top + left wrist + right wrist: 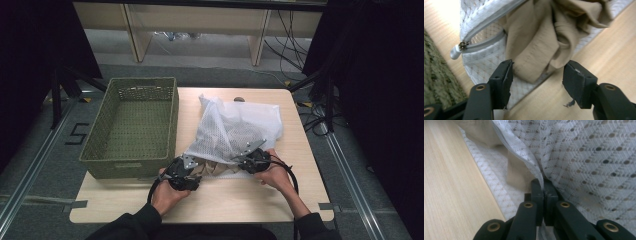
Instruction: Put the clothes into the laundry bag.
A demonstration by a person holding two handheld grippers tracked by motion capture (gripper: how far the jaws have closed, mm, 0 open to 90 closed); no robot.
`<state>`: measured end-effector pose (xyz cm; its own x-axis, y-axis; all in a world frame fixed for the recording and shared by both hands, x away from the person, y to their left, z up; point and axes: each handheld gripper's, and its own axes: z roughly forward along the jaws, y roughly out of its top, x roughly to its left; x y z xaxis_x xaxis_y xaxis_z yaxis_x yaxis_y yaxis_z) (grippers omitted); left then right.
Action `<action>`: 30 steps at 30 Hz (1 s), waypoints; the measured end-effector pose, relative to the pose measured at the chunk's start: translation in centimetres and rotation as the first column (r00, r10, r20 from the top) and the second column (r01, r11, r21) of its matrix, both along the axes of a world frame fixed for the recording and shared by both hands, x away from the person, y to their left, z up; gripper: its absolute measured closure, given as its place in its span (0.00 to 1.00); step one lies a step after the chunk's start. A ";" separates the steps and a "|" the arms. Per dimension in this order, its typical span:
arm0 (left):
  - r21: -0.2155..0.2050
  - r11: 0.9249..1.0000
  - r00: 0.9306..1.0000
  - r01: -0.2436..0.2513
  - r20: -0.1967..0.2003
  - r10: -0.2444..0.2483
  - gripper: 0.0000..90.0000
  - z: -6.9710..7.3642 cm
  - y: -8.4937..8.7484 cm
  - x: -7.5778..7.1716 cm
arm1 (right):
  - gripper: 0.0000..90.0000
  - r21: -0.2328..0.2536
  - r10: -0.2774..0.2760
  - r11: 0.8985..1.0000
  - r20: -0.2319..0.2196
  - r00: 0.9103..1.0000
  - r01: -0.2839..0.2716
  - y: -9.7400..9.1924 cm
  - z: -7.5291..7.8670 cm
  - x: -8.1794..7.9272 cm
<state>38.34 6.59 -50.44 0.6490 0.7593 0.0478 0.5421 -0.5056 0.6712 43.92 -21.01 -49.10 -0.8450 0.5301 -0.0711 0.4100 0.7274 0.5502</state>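
Observation:
A white mesh laundry bag (240, 131) lies on the wooden table with its zippered mouth toward me. Beige cloth (541, 37) spills out of that mouth, and the zipper pull (456, 51) hangs at the left end of the opening. My left gripper (536, 80) is open just in front of the beige cloth, its pads apart and pressing on nothing; in the high view it (186, 172) sits at the bag's near left corner. My right gripper (544, 186) is shut on the bag's upper zipper edge (524, 152) and holds it up; the high view shows this gripper (252, 159) at the bag's near right corner.
A green woven basket (97, 150) stands at the left of the table, close beside the bag and my left hand. Bare tabletop (225, 200) lies between the bag and the near edge. Cables (295, 45) and shelf legs sit on the floor behind.

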 end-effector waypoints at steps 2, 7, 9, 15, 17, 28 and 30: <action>-0.019 1.000 1.000 0.020 0.010 -0.020 0.54 -0.3 -0.4 0.3 | 1.00 0.003 0.000 1.000 0.002 1.000 0.000 -0.2 0.1 -0.1; -0.055 0.989 0.990 0.134 0.046 -0.132 0.88 0.2 -2.7 1.2 | 1.00 0.021 0.061 0.998 0.019 0.998 -0.061 0.3 1.3 -1.2; -0.125 0.985 0.992 0.117 0.055 -0.111 0.92 0.2 -4.4 1.5 | 1.00 0.043 0.117 0.992 0.018 0.993 -0.118 0.6 2.1 -1.7; -0.208 0.972 0.993 0.111 0.056 -0.101 0.91 -0.3 -7.3 2.5 | 1.00 0.057 0.140 0.988 0.030 0.990 -0.141 1.0 2.9 -2.5; -0.196 0.972 0.992 0.129 0.039 -0.124 0.86 -0.3 -6.8 2.4 | 1.00 0.059 0.126 0.990 0.017 0.992 -0.126 0.9 2.3 -2.4; -0.068 0.989 0.991 0.134 -0.003 -0.135 0.45 0.5 -1.5 -0.2 | 1.00 0.035 0.097 0.995 0.000 0.995 -0.097 1.3 1.2 -1.9; -0.066 0.991 0.993 0.112 -0.013 -0.114 0.46 0.2 -1.0 0.0 | 1.00 0.037 0.097 0.995 0.003 0.995 -0.097 1.4 1.1 -1.8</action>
<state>38.35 5.56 -50.24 0.7311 0.6822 -0.0110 0.4954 -0.5197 0.6960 42.12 -19.64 -47.97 -0.8923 0.4481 -0.0542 0.3380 0.7430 0.5777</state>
